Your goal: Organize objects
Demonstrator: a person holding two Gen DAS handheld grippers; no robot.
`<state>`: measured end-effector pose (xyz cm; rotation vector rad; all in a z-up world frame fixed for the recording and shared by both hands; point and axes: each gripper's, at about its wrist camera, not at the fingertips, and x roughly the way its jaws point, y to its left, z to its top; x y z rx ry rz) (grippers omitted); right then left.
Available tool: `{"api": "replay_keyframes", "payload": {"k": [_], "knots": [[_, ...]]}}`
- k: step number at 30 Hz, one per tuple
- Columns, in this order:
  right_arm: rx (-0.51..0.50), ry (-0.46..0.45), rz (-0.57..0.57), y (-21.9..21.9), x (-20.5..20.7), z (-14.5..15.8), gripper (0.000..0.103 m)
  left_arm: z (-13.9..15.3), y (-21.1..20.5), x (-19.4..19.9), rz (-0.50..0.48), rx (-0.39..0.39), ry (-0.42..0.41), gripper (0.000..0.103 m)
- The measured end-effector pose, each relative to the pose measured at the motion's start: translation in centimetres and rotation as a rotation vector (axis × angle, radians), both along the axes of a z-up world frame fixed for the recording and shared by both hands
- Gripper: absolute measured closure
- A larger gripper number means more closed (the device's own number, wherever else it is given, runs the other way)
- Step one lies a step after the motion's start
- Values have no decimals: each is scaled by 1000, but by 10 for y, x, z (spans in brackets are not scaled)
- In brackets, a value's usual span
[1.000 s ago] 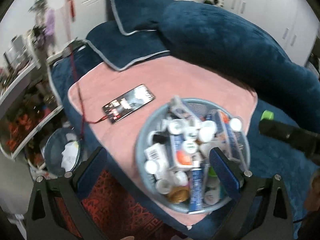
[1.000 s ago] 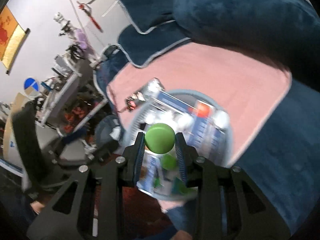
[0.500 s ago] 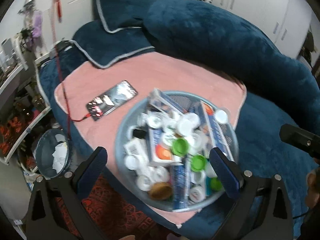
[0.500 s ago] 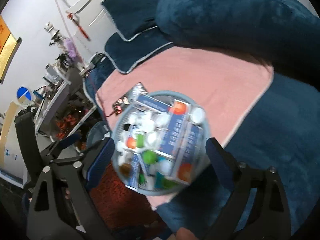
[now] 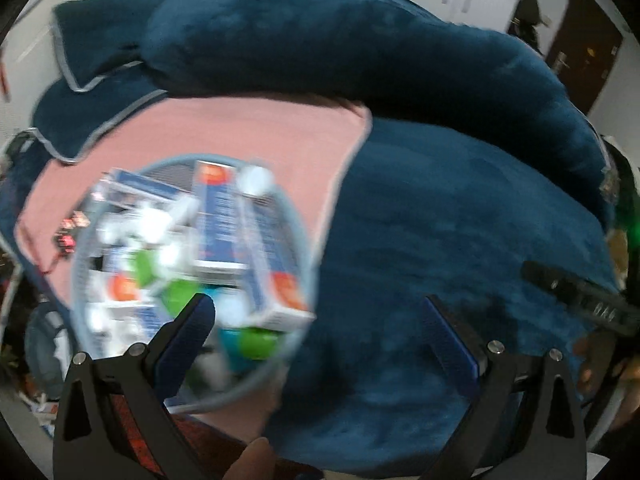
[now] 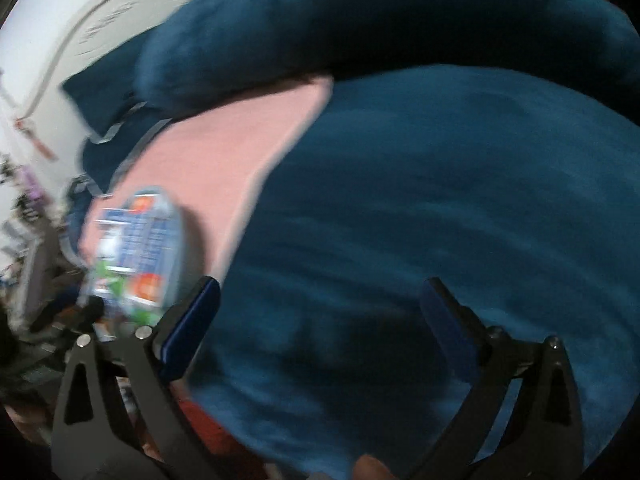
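Note:
A round grey mesh basket (image 5: pixel 299 236) sits on a pink towel (image 5: pixel 260 132), full of blue-and-white boxes (image 5: pixel 240 220), white-capped bottles and green caps (image 5: pixel 256 342). My left gripper (image 5: pixel 316 308) is open and holds nothing; its left finger overlaps the basket's near edge and its right finger is over the blue blanket (image 5: pixel 460 220). In the right wrist view the basket (image 6: pixel 176 240) is blurred at far left. My right gripper (image 6: pixel 320 286) hangs over the blue blanket (image 6: pixel 440 200), its jaws still opening wide, with nothing between them.
A long dark blue bolster (image 5: pixel 320 40) and blue pillows (image 5: pixel 100 60) lie behind the towel. A phone on a red cable (image 5: pixel 68 236) peeks out left of the basket. A bin (image 5: pixel 44 344) stands on the floor at lower left. White cupboards line the back wall.
The right gripper opened and let go of the green-capped bottle, which now lies in the basket. Both grippers swung right, so the basket slid to the left of both views.

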<state>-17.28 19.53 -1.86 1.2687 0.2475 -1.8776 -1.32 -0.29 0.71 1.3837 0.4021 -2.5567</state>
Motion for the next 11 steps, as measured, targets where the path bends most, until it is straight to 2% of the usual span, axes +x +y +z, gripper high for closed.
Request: {"api": "replay_keyframes", "payload": {"k": [3, 7, 11], "knots": [[50, 37, -89, 37, -8, -12, 2, -10, 28, -16, -49, -1, -8, 1], [118, 81, -231, 89, -16, -34, 2, -29, 58, -35, -106, 59, -8, 1], [205, 39, -324, 125, -22, -65, 2, -54, 93, -50, -184, 81, -41, 1]]}}
